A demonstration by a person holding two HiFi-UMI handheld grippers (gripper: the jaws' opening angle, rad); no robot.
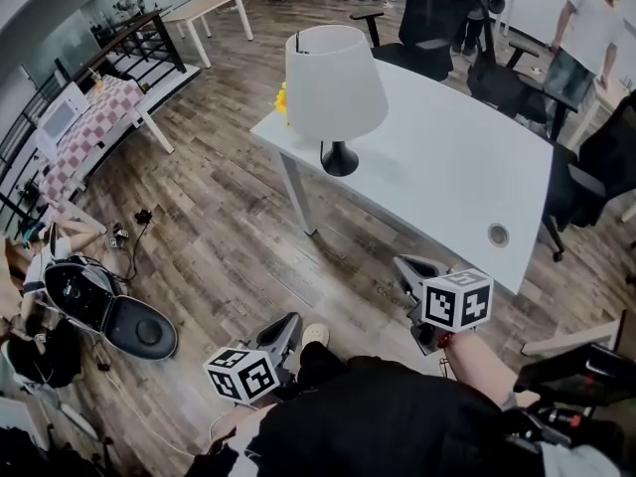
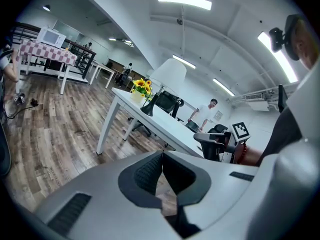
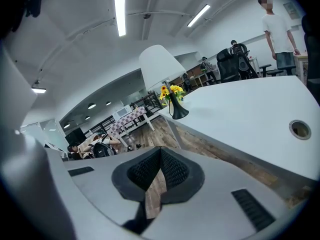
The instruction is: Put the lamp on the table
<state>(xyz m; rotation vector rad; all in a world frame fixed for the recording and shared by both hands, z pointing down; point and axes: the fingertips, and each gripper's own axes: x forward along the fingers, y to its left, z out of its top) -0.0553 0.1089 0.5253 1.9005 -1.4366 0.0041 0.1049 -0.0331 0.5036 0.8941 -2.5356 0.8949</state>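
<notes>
The lamp [image 1: 335, 82], with a white shade and a black base, stands upright near the left corner of the white table [image 1: 447, 167]. It also shows in the left gripper view, lamp [image 2: 167, 76], and in the right gripper view, lamp [image 3: 161, 69]. My left gripper [image 1: 286, 331] is low over the wooden floor, close to my body and well short of the table. Its jaws are shut with nothing between them [image 2: 161, 159]. My right gripper [image 1: 409, 271] hangs just off the table's near edge, also shut and empty [image 3: 160, 156].
Yellow flowers [image 1: 281, 97] sit behind the lamp. A cable hole [image 1: 498, 235] marks the table's near right. Office chairs [image 1: 427, 28] and a standing person [image 1: 586, 28] are beyond. A checkered table [image 1: 84, 132], a black device [image 1: 104, 306] and cables lie left.
</notes>
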